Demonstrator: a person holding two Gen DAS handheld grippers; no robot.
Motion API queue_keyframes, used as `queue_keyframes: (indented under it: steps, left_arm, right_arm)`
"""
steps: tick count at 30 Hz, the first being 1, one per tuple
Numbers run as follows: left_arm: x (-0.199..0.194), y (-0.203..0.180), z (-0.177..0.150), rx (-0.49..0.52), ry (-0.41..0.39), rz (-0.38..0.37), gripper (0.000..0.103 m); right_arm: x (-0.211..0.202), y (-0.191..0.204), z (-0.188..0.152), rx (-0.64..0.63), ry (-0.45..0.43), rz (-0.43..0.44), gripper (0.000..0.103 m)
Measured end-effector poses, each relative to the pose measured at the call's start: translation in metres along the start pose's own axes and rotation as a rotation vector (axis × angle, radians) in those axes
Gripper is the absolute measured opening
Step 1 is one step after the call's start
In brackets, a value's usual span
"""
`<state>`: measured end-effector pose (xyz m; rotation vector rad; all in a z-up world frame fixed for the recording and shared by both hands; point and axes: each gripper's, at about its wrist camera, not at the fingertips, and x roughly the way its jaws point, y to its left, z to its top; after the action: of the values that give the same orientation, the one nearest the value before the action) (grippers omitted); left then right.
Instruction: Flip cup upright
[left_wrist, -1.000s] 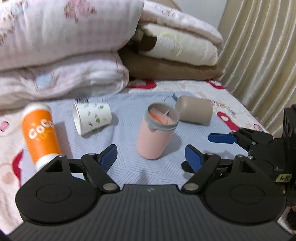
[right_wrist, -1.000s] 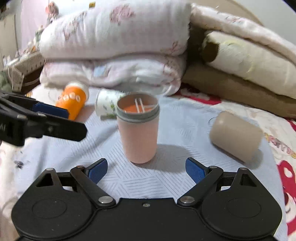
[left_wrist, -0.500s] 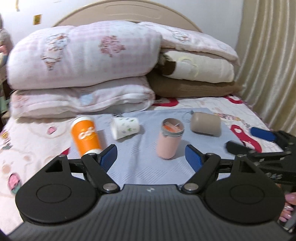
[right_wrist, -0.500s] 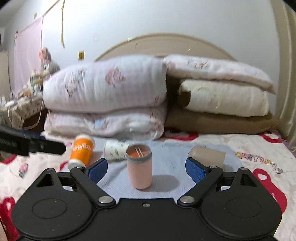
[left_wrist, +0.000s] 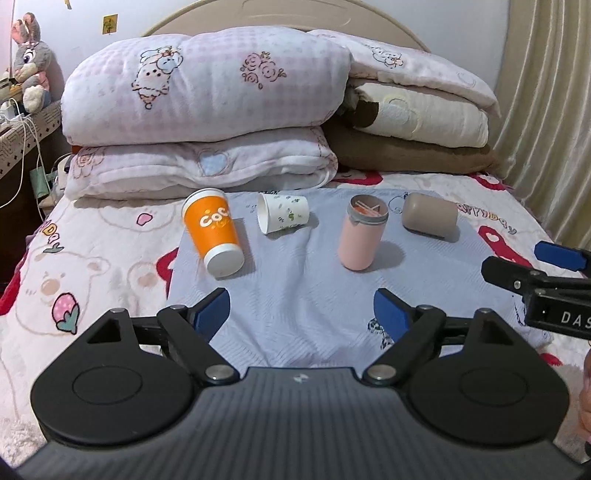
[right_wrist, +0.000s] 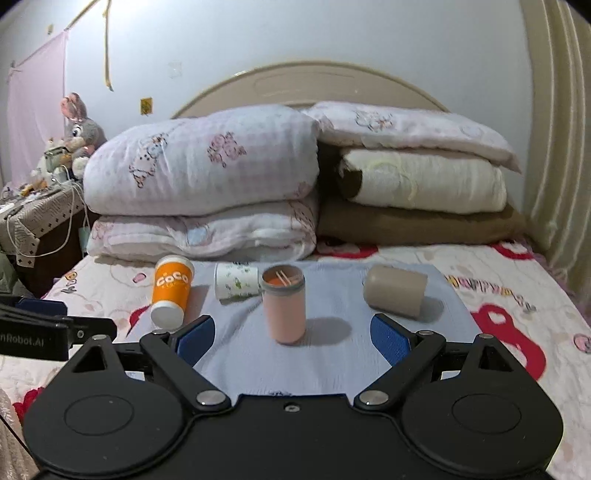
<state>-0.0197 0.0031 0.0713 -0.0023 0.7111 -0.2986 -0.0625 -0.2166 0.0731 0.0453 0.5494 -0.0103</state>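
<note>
A pink cup (left_wrist: 361, 236) with a grey rim stands upright on the blue cloth (left_wrist: 303, 295); it also shows in the right wrist view (right_wrist: 283, 306). An orange cup (left_wrist: 216, 230) lies on its side at the left, a white patterned paper cup (left_wrist: 282, 218) lies on its side behind, and a tan cup (left_wrist: 428, 220) lies on its side at the right. My left gripper (left_wrist: 301, 312) is open and empty, well back from the cups. My right gripper (right_wrist: 293, 334) is open and empty, also back, in line with the pink cup.
Stacked quilts and pillows (left_wrist: 207, 110) stand behind the cloth against the headboard (right_wrist: 306, 85). A curtain (left_wrist: 546, 92) hangs at the right. A bedside table with cables and plush toys (right_wrist: 40, 184) is at the left. The bedsheet (left_wrist: 81, 266) surrounds the cloth.
Both grippers have drawn back and up from the cups, which now look small and far. The pink cup stays upright. Both grippers stay open.
</note>
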Motion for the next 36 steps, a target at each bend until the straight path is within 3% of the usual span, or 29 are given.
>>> queue_keyframes:
  steps: [5, 8, 13, 19, 30, 36]
  left_arm:
    - [-0.002, 0.002, -0.003, 0.004, 0.009, 0.015, 0.090]
    - [-0.002, 0.004, -0.004, 0.001, 0.010, 0.017, 0.095]
    - [-0.001, 0.007, -0.004, -0.004, 0.022, 0.026, 0.097]
    - [0.002, 0.009, -0.004, -0.006, 0.039, 0.040, 0.103]
    - [0.011, 0.016, -0.002, -0.032, 0.139, 0.092, 0.103]
    - [0.010, 0.021, -0.001, -0.037, 0.150, 0.102, 0.103]
  right_arm:
    - [-0.003, 0.007, -0.003, -0.009, 0.037, -0.042, 0.095]
    - [-0.005, 0.008, -0.003, 0.008, 0.048, -0.057, 0.103]
    - [-0.003, 0.012, -0.003, 0.018, 0.077, -0.123, 0.103]
    - [-0.004, 0.013, -0.002, 0.028, 0.101, -0.125, 0.103]
    - [-0.005, 0.016, -0.002, 0.016, 0.134, -0.153, 0.103]
    - [-0.001, 0.017, -0.001, 0.027, 0.159, -0.173, 0.103]
